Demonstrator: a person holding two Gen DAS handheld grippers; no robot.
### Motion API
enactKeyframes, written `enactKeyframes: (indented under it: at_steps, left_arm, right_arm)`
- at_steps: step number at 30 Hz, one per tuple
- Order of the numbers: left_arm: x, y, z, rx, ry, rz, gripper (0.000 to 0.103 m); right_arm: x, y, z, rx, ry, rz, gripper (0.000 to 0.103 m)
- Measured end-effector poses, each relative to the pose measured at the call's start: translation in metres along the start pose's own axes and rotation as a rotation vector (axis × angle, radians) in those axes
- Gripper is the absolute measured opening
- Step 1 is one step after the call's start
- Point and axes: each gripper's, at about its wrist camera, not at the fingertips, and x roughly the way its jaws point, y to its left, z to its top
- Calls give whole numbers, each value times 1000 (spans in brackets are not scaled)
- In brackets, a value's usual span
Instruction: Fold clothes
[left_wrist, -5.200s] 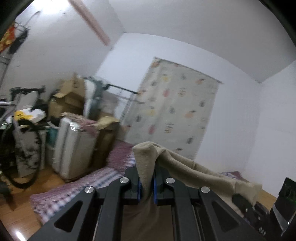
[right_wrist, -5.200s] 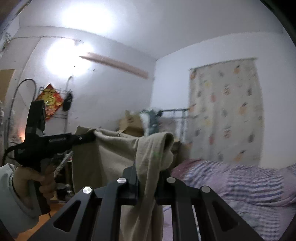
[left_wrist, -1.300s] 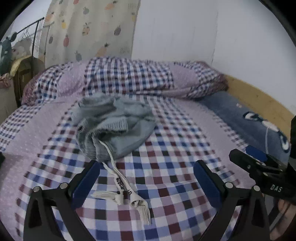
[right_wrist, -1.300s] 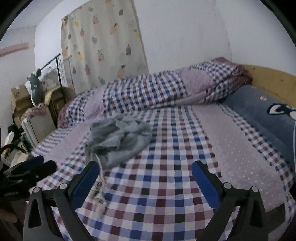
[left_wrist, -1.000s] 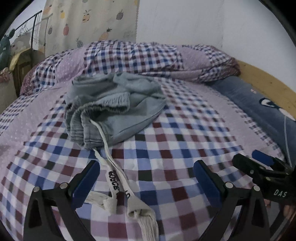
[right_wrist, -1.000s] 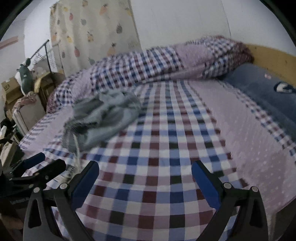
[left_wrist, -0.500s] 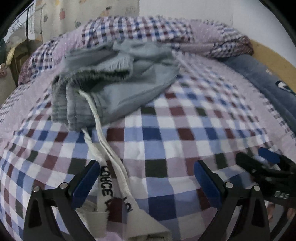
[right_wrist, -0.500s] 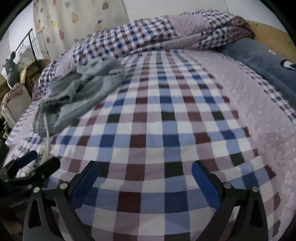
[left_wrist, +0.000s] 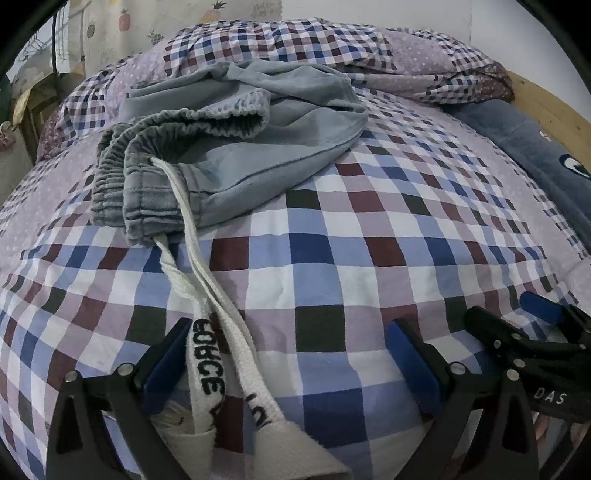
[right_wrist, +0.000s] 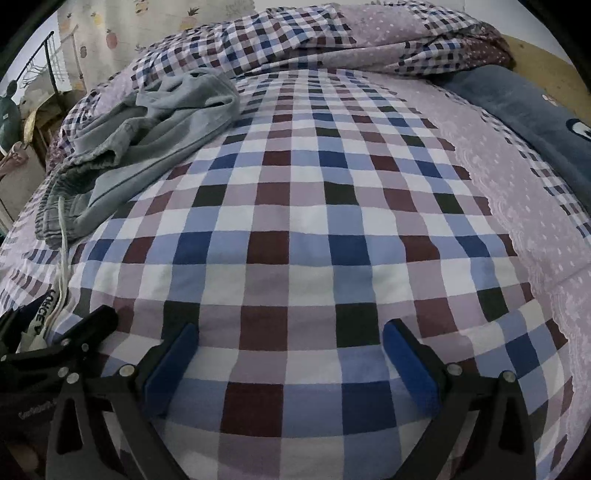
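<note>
A: Item one, garment?
B: Grey drawstring trousers (left_wrist: 236, 136), crumpled, lying on the checked bedsheet (left_wrist: 332, 258), just before the rolled quilt (left_wrist: 295, 44). White drawstring (left_wrist: 207, 295) trails from the waistband.

A: Left tongs (left_wrist: 288, 365)?
B: Spread wide, gripping nothing; the drawstring's ends lie between the jaws, against the left pad.

A: Right tongs (right_wrist: 288, 365)?
B: Also spread wide, empty, over bare bedsheet, well right of the trousers.

A: Other?
B: Navy blanket (right_wrist: 535, 110) right of the bedsheet.
</note>
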Motion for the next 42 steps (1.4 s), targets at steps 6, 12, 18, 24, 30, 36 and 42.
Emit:
enactKeyframes:
  at_steps: [6, 12, 18, 24, 30, 36, 42]
  left_arm:
    - [0, 0, -1, -2, 2, 1, 103]
    - [-1, 0, 0, -3, 5, 1, 103]
    - [0, 0, 0, -3, 7, 0, 103]
    - [0, 0, 0, -2, 7, 0, 103]
    - [0, 0, 0, -2, 5, 1, 103]
    - [0, -1, 0, -3, 3, 2, 103]
    - [0, -1, -1, -4, 2, 2, 103]
  right_arm:
    - [2, 0, -1, -5, -3, -9, 103]
    - [5, 2, 1, -8, -4, -8, 103]
    - [2, 0, -1, -10, -4, -7, 103]
    - [2, -1, -1, -10, -5, -6, 103]
    - [2, 0, -1, -11, -6, -7, 103]
    - [2, 1, -1, -11, -7, -7, 103]
    - [2, 1, 0, -12, -8, -8, 103]
